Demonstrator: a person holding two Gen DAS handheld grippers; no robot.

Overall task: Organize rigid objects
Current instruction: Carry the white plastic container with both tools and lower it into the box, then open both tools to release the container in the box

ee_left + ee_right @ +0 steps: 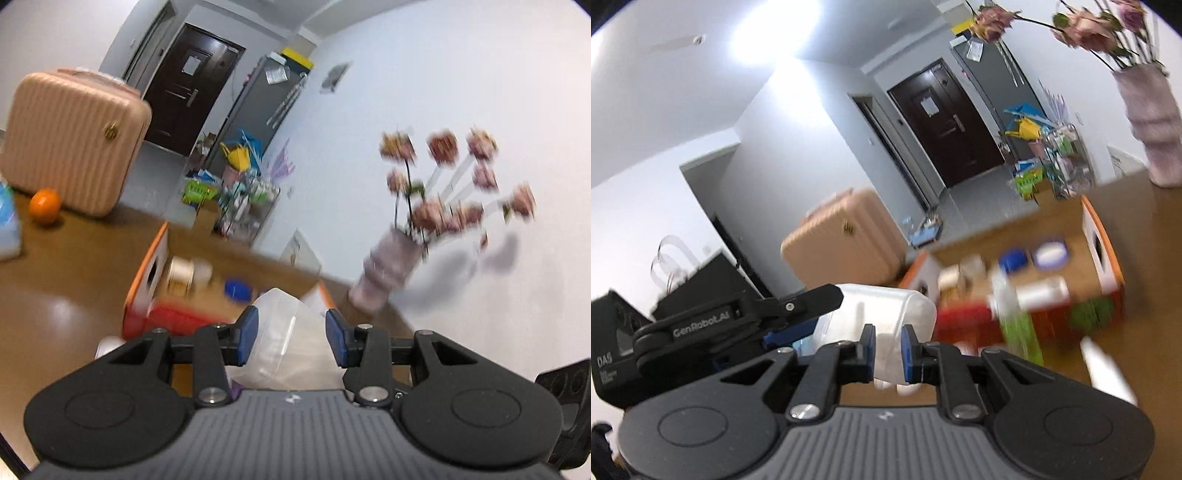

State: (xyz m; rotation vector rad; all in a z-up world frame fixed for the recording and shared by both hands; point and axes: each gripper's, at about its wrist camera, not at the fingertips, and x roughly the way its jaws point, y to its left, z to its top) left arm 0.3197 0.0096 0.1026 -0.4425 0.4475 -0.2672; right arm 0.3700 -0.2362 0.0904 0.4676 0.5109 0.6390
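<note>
Your wooden table (55,310) carries a pink suitcase (70,144) at its far left. Nearer, an orange-edged box (1102,251) holds blurred jars and lids. A vase of flowers (391,262) stands by the wall. Both your grippers clamp one translucent plastic container (882,314), lifted in front of the box: left gripper (291,338) pinches its body, right gripper (888,349) pinches a narrower part. An orange (45,206) sits beside the suitcase.

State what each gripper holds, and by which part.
Both grip one translucent plastic container. The left gripper clamps its body from either side. The right gripper pinches its lower end. Which end is the base cannot be told.
</note>
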